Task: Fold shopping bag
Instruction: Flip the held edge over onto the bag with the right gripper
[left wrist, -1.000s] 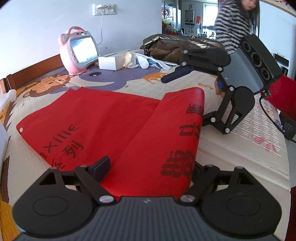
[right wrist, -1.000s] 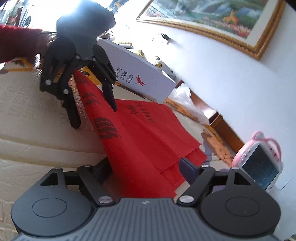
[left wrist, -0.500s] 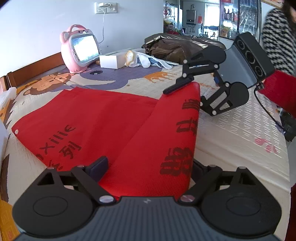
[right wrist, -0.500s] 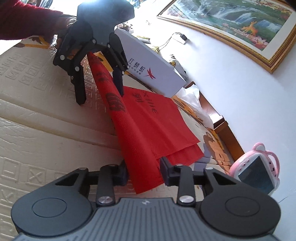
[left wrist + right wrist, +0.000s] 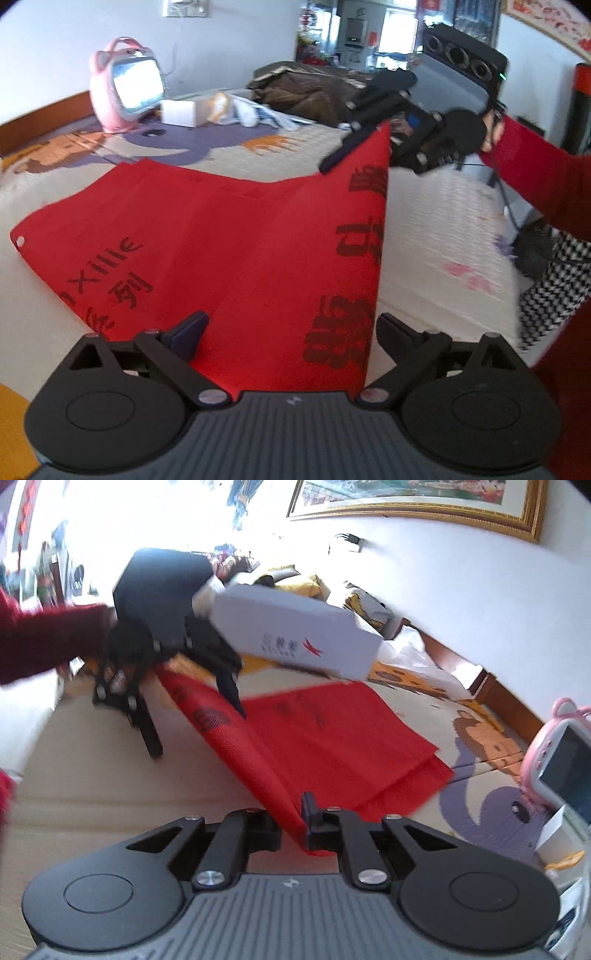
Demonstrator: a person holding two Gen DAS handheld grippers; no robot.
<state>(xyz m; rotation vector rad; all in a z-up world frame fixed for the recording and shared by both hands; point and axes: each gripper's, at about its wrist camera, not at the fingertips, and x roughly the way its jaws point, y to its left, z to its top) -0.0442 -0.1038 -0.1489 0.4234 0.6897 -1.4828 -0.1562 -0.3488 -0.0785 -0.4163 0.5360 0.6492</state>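
Shopping bag (image 5: 207, 236) on patterned bed mat (image 5: 436, 229)

Far left on the bed's patterned mat (image 5: 443, 206) stands a pink toy screen (image 5: 127, 83), a small white box (image 5: 177, 112) just right, brown bedding (image 5: 310, 92) beyond.

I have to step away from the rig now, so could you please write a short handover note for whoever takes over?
Right gripper: jaws closing on the far corner of the red shopping bag, fabric pinched between them, edge lifted off the mat.
Left gripper: jaws opening, the near end of the raised edge lies between them, not gripped.
Bag: mostly flat on the mat, one long edge raised.
Done: edge picked up at one end.
Left: grip the near end, carry the edge across, flatten the fold.
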